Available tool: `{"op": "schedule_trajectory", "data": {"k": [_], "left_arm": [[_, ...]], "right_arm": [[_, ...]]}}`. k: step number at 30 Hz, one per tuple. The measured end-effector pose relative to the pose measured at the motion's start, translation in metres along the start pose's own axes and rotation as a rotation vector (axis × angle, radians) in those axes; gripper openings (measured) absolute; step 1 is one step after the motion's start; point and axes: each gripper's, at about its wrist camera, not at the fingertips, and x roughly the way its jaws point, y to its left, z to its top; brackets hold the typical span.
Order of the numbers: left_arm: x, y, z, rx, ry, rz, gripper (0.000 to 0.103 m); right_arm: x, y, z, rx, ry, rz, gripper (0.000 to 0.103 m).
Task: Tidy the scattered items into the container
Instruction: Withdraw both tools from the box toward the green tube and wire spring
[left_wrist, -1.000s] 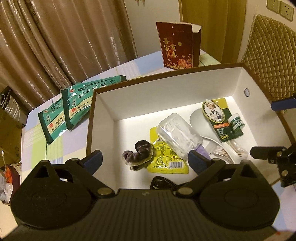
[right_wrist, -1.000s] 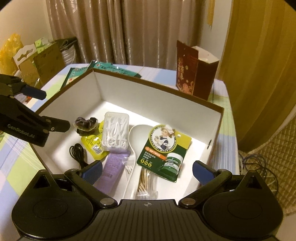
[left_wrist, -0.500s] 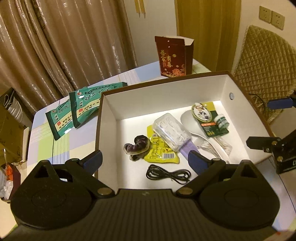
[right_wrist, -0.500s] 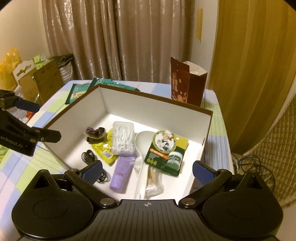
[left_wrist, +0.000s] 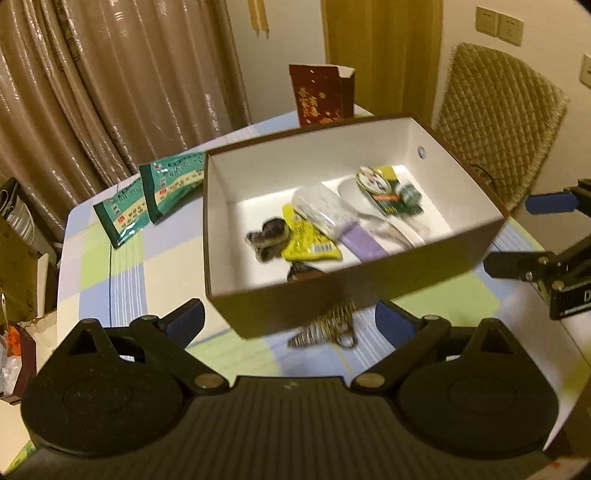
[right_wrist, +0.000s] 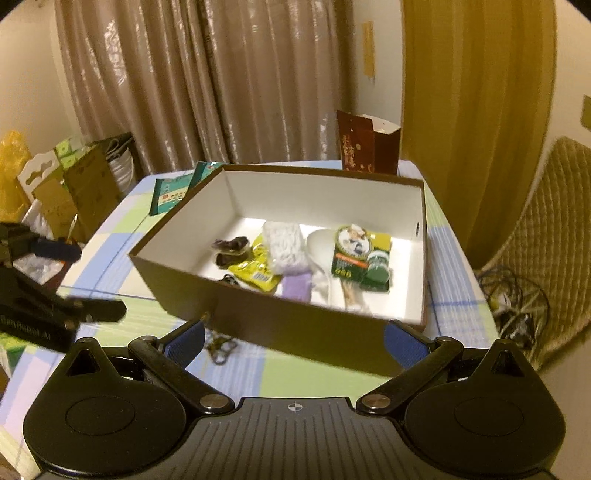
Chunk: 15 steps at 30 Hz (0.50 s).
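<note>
A brown cardboard box (left_wrist: 354, 291) with a white inside stands on the checked tablecloth; it also shows in the right wrist view (right_wrist: 303, 325). In it lie a dark scrunchie (left_wrist: 267, 234), a yellow packet (left_wrist: 308, 240), a clear plastic case (left_wrist: 321, 208), a purple tube (left_wrist: 364, 242), a white spoon (right_wrist: 319, 242), a green card pack (right_wrist: 356, 254) and a black cable (left_wrist: 299, 269). A metal keyring (left_wrist: 328, 326) lies on the cloth at the box's near wall, also seen in the right wrist view (right_wrist: 219, 345). My left gripper (left_wrist: 290, 321) and right gripper (right_wrist: 293, 338) are open and empty, held back from the box.
Two green sachets (left_wrist: 147, 195) lie on the table left of the box. A red gift bag (left_wrist: 321, 94) stands behind it. A padded chair (left_wrist: 498, 122) is at the right. Cardboard boxes and bags (right_wrist: 74, 184) crowd the floor at the left, cables (right_wrist: 517, 299) at the right.
Both grippers have pulled back and up from over the box. The box now looks smaller and the keyring on the cloth has come into view.
</note>
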Motion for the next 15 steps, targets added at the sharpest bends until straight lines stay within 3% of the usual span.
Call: {"op": "schedule_trajectory", "data": {"k": [15], "left_arm": [[-0.007, -0.007, -0.058, 0.029, 0.032, -0.073, 0.096]], "right_arm": [[-0.011, 0.029, -0.058, 0.056, 0.075, -0.02, 0.101]]}}
